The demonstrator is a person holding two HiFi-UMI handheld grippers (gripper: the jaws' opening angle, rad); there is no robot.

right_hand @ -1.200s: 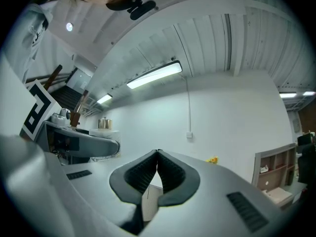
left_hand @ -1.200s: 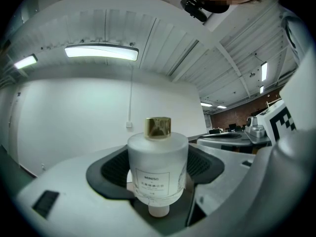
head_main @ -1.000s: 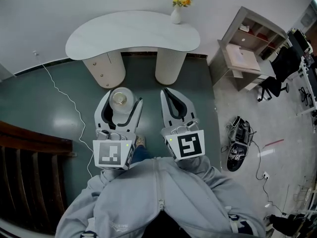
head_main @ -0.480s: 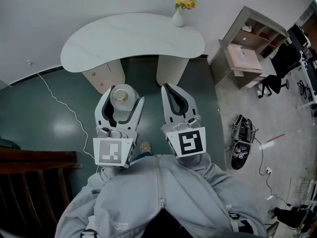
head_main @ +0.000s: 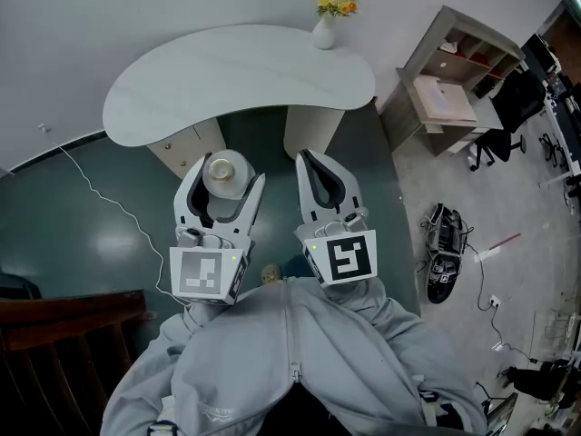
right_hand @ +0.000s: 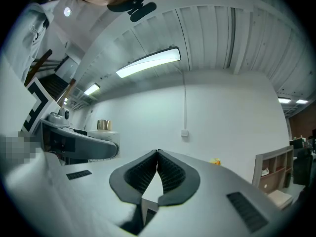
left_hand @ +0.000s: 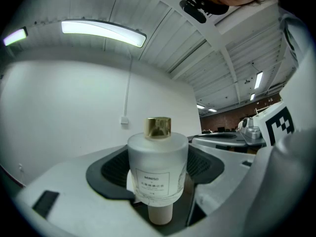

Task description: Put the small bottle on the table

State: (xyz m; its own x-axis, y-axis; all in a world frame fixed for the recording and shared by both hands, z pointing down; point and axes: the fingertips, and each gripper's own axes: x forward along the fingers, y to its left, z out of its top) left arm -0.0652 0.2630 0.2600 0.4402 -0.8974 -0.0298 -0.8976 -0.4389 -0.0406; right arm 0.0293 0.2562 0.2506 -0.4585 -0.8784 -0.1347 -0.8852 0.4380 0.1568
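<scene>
Left gripper (head_main: 227,174) pinches the small bottle (left_hand: 157,167) between its jaws, upright with the gold cap up. Bottle sits above the floor (head_main: 82,216), short of the counter (head_main: 227,75), not touching it. Right gripper (head_main: 303,154) is pressed together with nothing between its jaws.

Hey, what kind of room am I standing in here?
Probably an office or lab corner staged as a living space: a curved white table with a flower vase, an open shelf unit, and a black office chair by desks.
</scene>
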